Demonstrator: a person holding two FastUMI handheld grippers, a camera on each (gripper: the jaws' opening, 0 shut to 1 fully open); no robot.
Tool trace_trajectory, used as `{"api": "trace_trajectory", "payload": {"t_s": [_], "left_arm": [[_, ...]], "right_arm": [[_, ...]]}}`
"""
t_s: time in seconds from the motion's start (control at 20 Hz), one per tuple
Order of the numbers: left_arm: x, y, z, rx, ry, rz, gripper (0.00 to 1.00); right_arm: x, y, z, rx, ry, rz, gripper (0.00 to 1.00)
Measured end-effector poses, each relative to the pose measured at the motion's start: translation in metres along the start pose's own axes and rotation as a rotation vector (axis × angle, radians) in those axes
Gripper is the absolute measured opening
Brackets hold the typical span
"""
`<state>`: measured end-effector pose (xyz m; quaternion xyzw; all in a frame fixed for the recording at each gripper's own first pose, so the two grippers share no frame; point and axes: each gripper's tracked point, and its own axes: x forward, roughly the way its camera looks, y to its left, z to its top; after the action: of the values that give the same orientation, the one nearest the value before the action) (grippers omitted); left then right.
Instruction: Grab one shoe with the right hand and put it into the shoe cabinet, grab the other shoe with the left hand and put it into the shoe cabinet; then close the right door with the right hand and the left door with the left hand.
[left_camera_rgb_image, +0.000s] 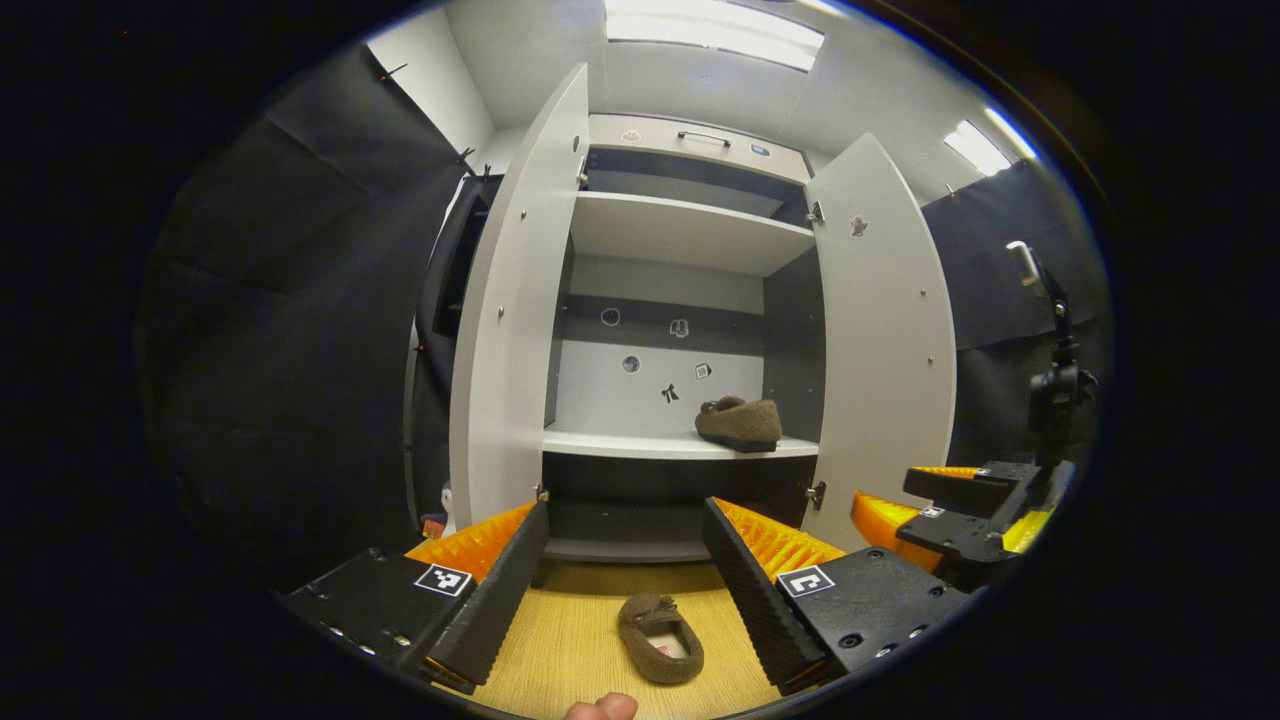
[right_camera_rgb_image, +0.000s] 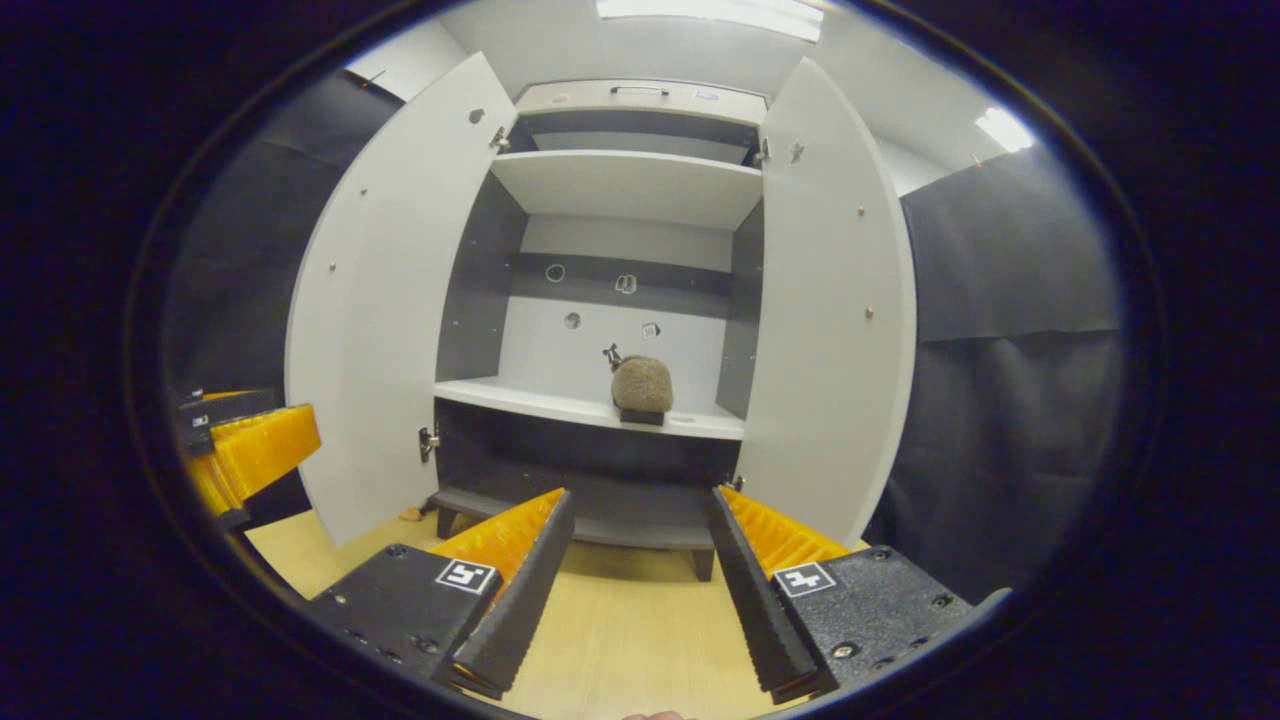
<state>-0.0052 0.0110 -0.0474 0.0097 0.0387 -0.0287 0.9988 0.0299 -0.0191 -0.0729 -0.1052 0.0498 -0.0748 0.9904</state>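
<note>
A white shoe cabinet (left_camera_rgb_image: 690, 235) (right_camera_rgb_image: 625, 185) stands with both doors swung wide. One brown slipper (left_camera_rgb_image: 740, 422) (right_camera_rgb_image: 642, 387) rests on the right part of its middle shelf. The other brown slipper (left_camera_rgb_image: 660, 638) lies on the wooden floor (left_camera_rgb_image: 570, 640) in front of the cabinet, between the fingers of my left gripper (left_camera_rgb_image: 625, 590) in the left gripper view, but lower and apart from them. That gripper is open and holds nothing. My right gripper (right_camera_rgb_image: 640, 585) is open and empty, facing the cabinet; it also appears at the right as the right gripper (left_camera_rgb_image: 960, 515).
The left door (left_camera_rgb_image: 515, 300) (right_camera_rgb_image: 385, 300) and right door (left_camera_rgb_image: 885, 330) (right_camera_rgb_image: 830, 300) stick out toward me. A camera stand (left_camera_rgb_image: 1055, 370) rises at the far right. Black cloth walls flank the cabinet. A fingertip (left_camera_rgb_image: 600, 708) pokes in at the bottom edge.
</note>
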Motion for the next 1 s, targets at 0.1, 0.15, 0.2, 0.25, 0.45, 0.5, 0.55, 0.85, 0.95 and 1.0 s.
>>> {"api": "trace_trajectory", "payload": {"t_s": [0.1, 0.15, 0.2, 0.25, 0.45, 0.5, 0.55, 0.85, 0.95, 1.0], "left_arm": [[0.001, -0.008, -0.009, -0.028, 0.023, -0.033, 0.95], [0.003, -0.015, -0.013, -0.055, 0.034, -0.059, 0.95], [0.005, -0.020, -0.020, -0.085, 0.055, -0.082, 0.95], [0.008, -0.026, -0.030, -0.115, 0.089, -0.104, 0.95], [0.043, -0.041, -0.090, -0.102, 0.272, -0.170, 0.95], [0.052, -0.045, -0.110, -0.099, 0.331, -0.195, 0.95], [0.060, -0.049, -0.132, -0.108, 0.396, -0.226, 0.95], [0.097, -0.015, -0.255, -0.226, 0.705, -0.159, 0.94], [0.103, -0.001, -0.284, -0.233, 0.749, -0.111, 0.95], [0.105, 0.001, -0.294, -0.247, 0.769, -0.096, 0.94]], "right_arm": [[-0.012, -0.007, -0.008, 0.012, 0.029, -0.003, 0.87], [-0.016, -0.013, -0.011, 0.021, 0.037, -0.009, 0.86], [-0.020, -0.019, -0.011, 0.030, 0.042, -0.018, 0.86], [-0.022, -0.023, -0.009, 0.039, 0.037, -0.027, 0.87], [-0.025, -0.033, -0.012, 0.057, 0.033, -0.061, 0.87], [-0.026, -0.033, -0.010, 0.054, 0.028, -0.063, 0.87], [-0.027, -0.034, -0.010, 0.052, 0.026, -0.061, 0.87], [-0.038, -0.029, -0.012, 0.035, 0.022, -0.070, 0.87], [-0.042, -0.029, -0.014, 0.029, 0.028, -0.075, 0.87], [-0.043, -0.028, -0.015, 0.028, 0.031, -0.075, 0.87]]}}
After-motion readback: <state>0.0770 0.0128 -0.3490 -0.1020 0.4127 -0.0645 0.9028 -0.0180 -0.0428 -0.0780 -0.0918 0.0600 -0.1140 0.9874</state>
